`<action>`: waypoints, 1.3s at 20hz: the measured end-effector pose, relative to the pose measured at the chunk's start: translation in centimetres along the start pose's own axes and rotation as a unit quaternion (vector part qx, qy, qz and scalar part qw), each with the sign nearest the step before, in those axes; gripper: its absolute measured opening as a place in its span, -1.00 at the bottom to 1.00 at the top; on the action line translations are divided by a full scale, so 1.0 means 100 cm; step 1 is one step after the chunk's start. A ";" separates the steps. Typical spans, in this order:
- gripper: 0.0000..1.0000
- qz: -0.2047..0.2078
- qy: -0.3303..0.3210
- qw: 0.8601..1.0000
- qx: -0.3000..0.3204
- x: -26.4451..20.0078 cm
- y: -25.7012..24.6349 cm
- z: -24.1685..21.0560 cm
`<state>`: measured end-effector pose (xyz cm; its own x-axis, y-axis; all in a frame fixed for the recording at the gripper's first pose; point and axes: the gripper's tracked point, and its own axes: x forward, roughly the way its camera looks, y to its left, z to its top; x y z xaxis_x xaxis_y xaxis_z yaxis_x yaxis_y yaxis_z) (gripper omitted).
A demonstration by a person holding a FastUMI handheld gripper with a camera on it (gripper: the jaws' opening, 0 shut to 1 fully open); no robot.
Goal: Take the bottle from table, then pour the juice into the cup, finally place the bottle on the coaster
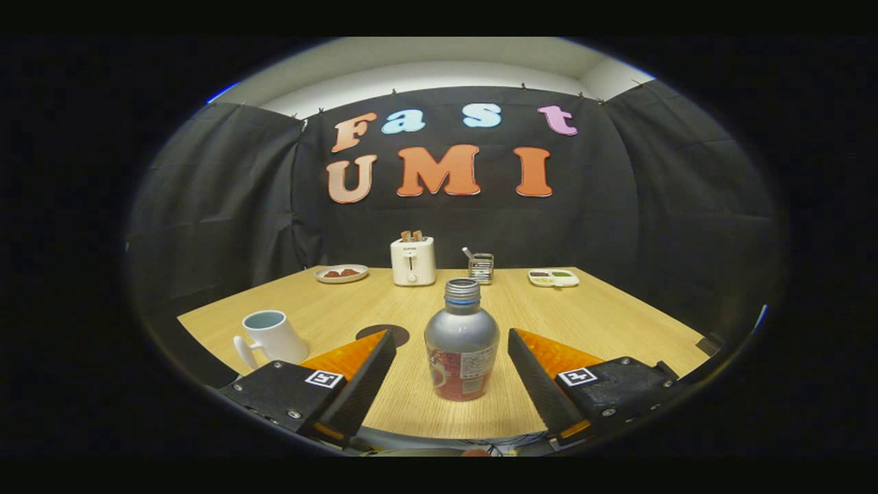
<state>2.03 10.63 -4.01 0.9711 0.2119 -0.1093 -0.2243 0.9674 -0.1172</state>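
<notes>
The claw [453, 343] gapes wide, gripping nothing, around an uncapped, rounded metal bottle [461, 341] standing upright on the wood-grain surface [603, 315], white mug [271, 336] near its left edge.

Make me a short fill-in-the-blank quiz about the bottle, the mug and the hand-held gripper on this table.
1. The bottle stands upright ____ the fingers of the open hand-held gripper, which do not touch it.
2. The bottle's cap is ____, leaving its threaded neck open.
3. The white mug is turned ____ side up.
4. The dark round coaster lies on the wooden table between the bottle and the ____.

Missing words: between; off; right; mug
</notes>
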 end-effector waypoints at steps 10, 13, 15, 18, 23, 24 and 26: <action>0.96 -0.013 0.037 0.999 -0.011 0.026 -0.003 -0.031; 0.96 -0.022 0.047 0.999 -0.011 0.032 -0.008 -0.039; 0.96 -0.025 0.053 0.998 -0.008 0.035 -0.009 -0.045; 0.94 -0.030 0.065 0.997 -0.004 0.040 -0.011 -0.053; 0.79 -0.034 0.081 0.996 -0.002 0.045 -0.008 -0.063; 0.73 -0.034 0.083 0.996 -0.004 0.045 -0.008 -0.063; 0.60 -0.032 0.084 0.996 -0.005 0.046 -0.004 -0.062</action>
<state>6.05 10.35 -10.61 0.9564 0.1237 -0.2647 -0.1649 0.9764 -0.1395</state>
